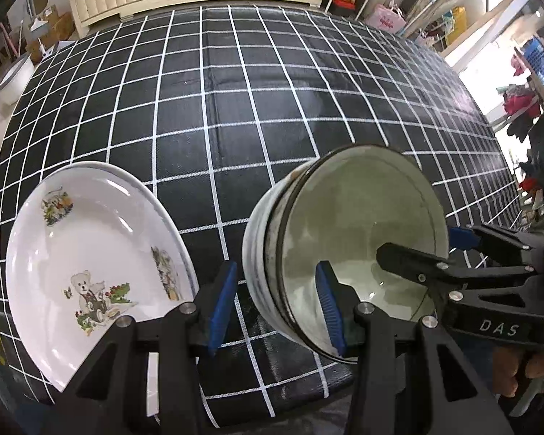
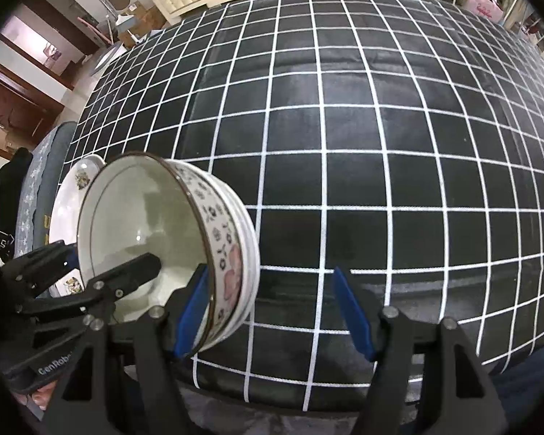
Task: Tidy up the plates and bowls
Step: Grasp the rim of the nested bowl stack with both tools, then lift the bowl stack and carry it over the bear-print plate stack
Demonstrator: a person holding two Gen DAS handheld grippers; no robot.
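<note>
The big table (image 1: 272,108) wore a black cloth with white squares. Most of it was bare, and the dishes sat close to the near edge, where the person could reach them.

Left of the bowls lay a white plate (image 1: 90,239) with a teddy bear on it. A second rim showed under it, so I think plates were already piled there, like with like.

The bowls (image 1: 344,224) were one inside the other in a small stack. The top one was pale inside, with a dark line round its rim and pink and blue flowers outside. The stack looked tipped in both views, but that could be the round lens. I could not tell if it sat flat on the table.

The left gripper (image 1: 276,302) stood over the left side of the bowls. One blue pad was inside the top bowl and one was outside. A thin strip of cloth showed between the outside pad and the stack, so it was not pinching yet.

The right gripper (image 2: 273,311) did the same on the right side of the bowls. Its inside pad was near the wall and its outside pad was well apart, so it was wide open and held nothing.

I think two grippers were used because the stack is heavy and slippery, and a grip on both sides would keep it level.
</note>
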